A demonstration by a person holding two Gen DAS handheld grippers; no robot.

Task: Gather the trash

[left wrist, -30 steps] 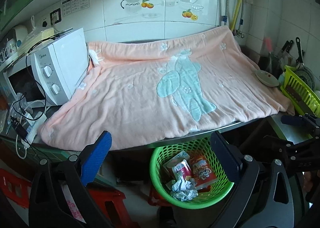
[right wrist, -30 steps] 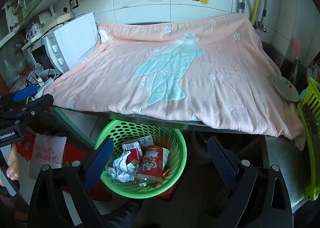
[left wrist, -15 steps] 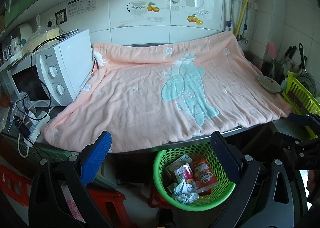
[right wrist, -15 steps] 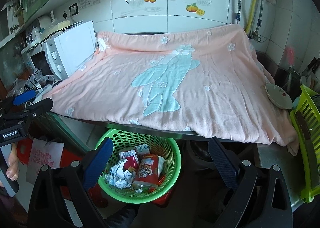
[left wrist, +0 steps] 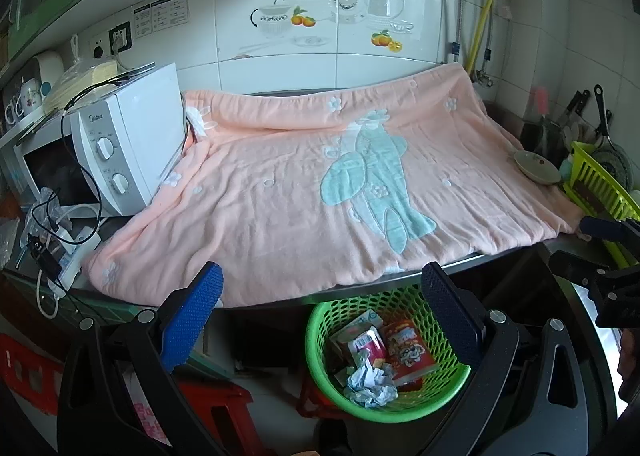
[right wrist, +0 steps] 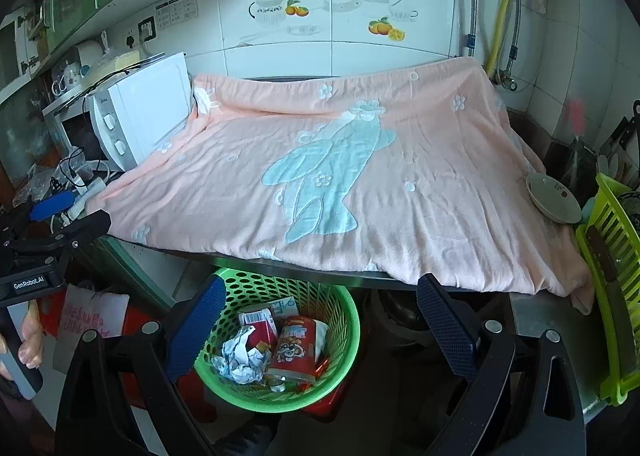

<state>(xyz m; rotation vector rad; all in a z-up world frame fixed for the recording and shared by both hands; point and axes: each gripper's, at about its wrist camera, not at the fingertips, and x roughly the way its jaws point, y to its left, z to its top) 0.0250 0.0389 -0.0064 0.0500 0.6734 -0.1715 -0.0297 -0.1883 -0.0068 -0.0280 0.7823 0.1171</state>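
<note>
Both tools have drawn back and risen, so the green basket [left wrist: 320,368] looks smaller and lower than a second ago. One left tool [left wrist: 320,296] and one right tool [right wrist: 320,306] hover with fingers spread wide, holding nothing. One basket sits below the tabletop [right wrist: 536,316] edge, holding one crumpled paper [right wrist: 240,356], one red cup [right wrist: 294,352] and two cartons. One pink blanket [left wrist: 288,208] covers the tabletop beside one white microwave [left wrist: 128,152].
</note>
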